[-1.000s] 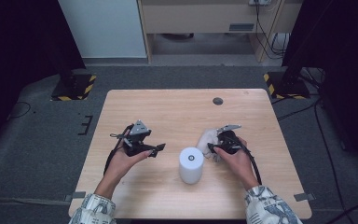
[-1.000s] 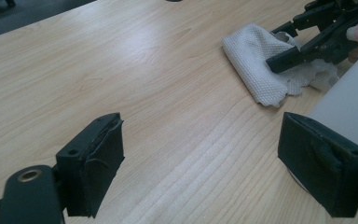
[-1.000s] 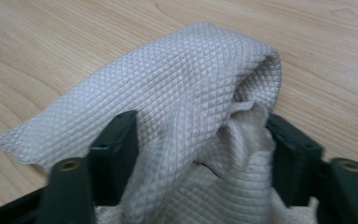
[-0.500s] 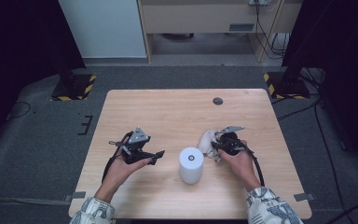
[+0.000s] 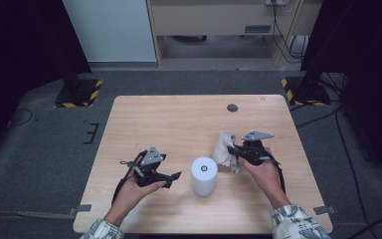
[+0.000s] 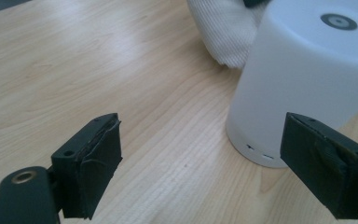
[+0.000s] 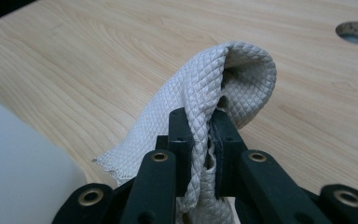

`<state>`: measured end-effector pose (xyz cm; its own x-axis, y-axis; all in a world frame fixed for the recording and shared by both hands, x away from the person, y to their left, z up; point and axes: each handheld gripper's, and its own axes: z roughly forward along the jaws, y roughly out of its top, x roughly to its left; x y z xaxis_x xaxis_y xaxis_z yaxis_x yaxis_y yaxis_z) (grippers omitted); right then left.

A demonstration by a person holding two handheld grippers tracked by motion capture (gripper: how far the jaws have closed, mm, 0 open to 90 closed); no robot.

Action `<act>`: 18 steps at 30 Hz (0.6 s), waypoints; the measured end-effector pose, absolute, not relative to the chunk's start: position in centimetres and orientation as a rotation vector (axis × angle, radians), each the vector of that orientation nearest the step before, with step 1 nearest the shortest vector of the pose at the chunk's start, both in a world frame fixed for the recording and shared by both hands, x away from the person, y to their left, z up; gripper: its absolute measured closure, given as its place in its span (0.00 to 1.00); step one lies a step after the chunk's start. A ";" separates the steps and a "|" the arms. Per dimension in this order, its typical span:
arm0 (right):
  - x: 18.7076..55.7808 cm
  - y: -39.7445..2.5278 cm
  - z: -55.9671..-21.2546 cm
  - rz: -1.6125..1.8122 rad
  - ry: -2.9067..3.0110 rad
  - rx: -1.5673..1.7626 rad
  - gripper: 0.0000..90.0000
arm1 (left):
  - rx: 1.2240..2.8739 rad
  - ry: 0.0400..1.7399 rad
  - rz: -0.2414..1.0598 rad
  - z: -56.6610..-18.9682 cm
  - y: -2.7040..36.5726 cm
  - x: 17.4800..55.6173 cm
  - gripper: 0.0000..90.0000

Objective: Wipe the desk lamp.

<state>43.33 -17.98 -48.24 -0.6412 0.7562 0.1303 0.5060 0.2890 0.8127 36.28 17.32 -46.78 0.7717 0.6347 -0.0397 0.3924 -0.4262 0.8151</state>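
Note:
A white cylinder [image 5: 203,175] with a small dark ring on top stands upright near the table's front middle; it also looms at the right of the left gripper view [image 6: 303,79]. My left gripper [image 5: 174,179] is open just left of it, jaws wide apart, the cylinder beside the right jaw. My right gripper [image 5: 232,151] is shut on a white quilted cloth [image 5: 223,148], which hangs bunched just right of the cylinder. In the right gripper view the cloth [image 7: 205,98] folds over the closed jaws, and the cylinder's [image 7: 14,172] edge is at lower left.
The wooden table [image 5: 179,119] has a round cable hole [image 5: 232,107] at the back right. Bare wood stretches across the back and left. Dark stands with yellow-black striped feet [image 5: 79,94] flank the table on the grey floor.
My left gripper has slid down and right, closer to the cylinder. The right gripper with the cloth has barely shifted.

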 end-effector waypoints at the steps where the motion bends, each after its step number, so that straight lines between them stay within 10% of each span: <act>1: 43.2 -18.1 -47.9 1.287 2.279 1.144 0.90 | 2.079 0.761 0.337 -47.0 17.1 36.2 0.13; 18: 42.4 -18.1 -46.2 1.442 2.275 1.081 0.90 | 2.111 0.655 0.256 -48.4 13.7 35.2 0.12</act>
<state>42.44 -18.10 -46.21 -0.6981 0.6933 0.1792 0.4580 0.2399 0.8560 35.23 13.71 -48.39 0.8391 0.5408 -0.0582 0.3583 -0.4690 0.8073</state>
